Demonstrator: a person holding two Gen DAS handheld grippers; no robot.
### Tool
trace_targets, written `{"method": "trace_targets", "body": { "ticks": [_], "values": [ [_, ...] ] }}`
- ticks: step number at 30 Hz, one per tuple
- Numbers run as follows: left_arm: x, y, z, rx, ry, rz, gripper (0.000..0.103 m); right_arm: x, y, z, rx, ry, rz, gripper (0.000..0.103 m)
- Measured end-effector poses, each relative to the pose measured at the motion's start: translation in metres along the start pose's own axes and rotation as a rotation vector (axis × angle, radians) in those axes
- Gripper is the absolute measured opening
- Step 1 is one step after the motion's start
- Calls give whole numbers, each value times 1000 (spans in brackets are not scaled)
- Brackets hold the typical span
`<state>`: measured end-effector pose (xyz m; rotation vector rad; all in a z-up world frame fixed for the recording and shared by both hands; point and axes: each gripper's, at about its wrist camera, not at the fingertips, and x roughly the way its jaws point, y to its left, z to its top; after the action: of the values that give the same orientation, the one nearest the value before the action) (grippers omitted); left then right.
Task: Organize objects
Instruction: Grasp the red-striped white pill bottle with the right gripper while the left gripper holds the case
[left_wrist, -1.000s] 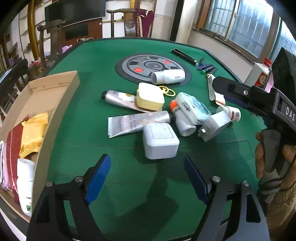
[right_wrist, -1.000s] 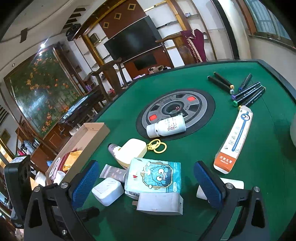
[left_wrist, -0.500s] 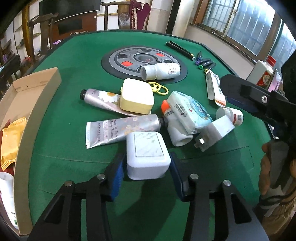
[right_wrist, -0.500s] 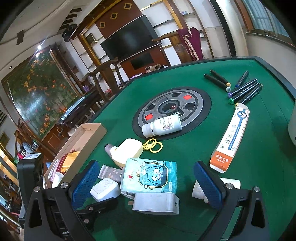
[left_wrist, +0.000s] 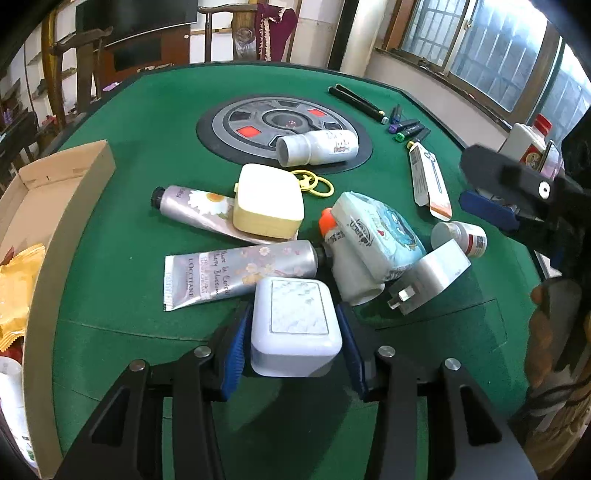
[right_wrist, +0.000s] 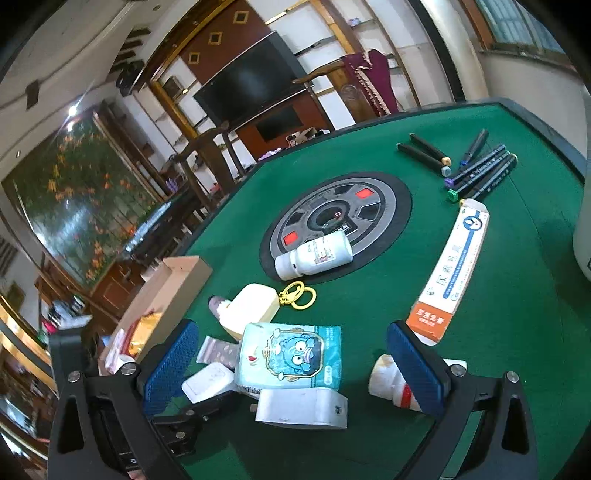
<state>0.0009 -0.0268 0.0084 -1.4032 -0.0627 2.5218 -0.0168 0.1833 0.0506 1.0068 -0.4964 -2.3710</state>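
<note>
A left gripper (left_wrist: 294, 338) closes its blue pads (left_wrist: 233, 349) on a white square case (left_wrist: 295, 328) with a marbled top, which sits on the near part of a green felt table (left_wrist: 147, 155); the pads stand against the case's two sides, and the case rests on the felt. Just beyond it lies a silver hand-cream tube (left_wrist: 240, 271) (its cap end touches an orange-capped white bottle (left_wrist: 345, 264)), and farther back a second tube with a daisy print (left_wrist: 194, 208) runs under a cream-yellow box (left_wrist: 267, 205). A blue tissue pack (left_wrist: 378, 230) leans over the orange-capped bottle, with a white plug adapter (left_wrist: 430, 275) and a small red-banded bottle (left_wrist: 461, 236) beside it. A white pill bottle (left_wrist: 317, 147) lies on the round grey centre panel (left_wrist: 258, 125), gold key rings (left_wrist: 314, 182) just in front of it. A long ointment carton (left_wrist: 430, 181) and a row of markers (left_wrist: 406, 127) occupy the far right. A cardboard box (left_wrist: 66, 206) at the table's left edge holds yellow packets (left_wrist: 14, 280). The right gripper (right_wrist: 295, 369) hovers wide open above the tissue pack and adapter, gripping nothing, its fingers apart on either side of the pile.
</note>
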Motion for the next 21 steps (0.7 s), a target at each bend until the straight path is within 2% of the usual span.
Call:
{"method": "trace_targets", "body": {
  "ticks": [4, 8, 11, 13, 14, 21],
  "values": [
    [-5, 5, -4, -18, -13, -12, 40, -7, -13, 6, 45, -7, 24, 103],
    [-10, 10, -11, -23, -19, -9, 40, -18, -28, 12, 91, -36, -5, 103],
    [-12, 17, -14, -36, -19, -16, 40, -19, -38, 12, 113, -31, -81, 101],
    [-13, 20, -13, -48, -20, -31, 40, -17, -39, 10, 108, -12, -114, 89],
    [-13, 20, -14, -48, -21, -31, 40, -18, -39, 9, 100, -8, -124, 86],
    [-12, 19, -14, -32, -25, -22, 40, -26, -44, -14, 88, -13, -319, 86]
  ]
}}
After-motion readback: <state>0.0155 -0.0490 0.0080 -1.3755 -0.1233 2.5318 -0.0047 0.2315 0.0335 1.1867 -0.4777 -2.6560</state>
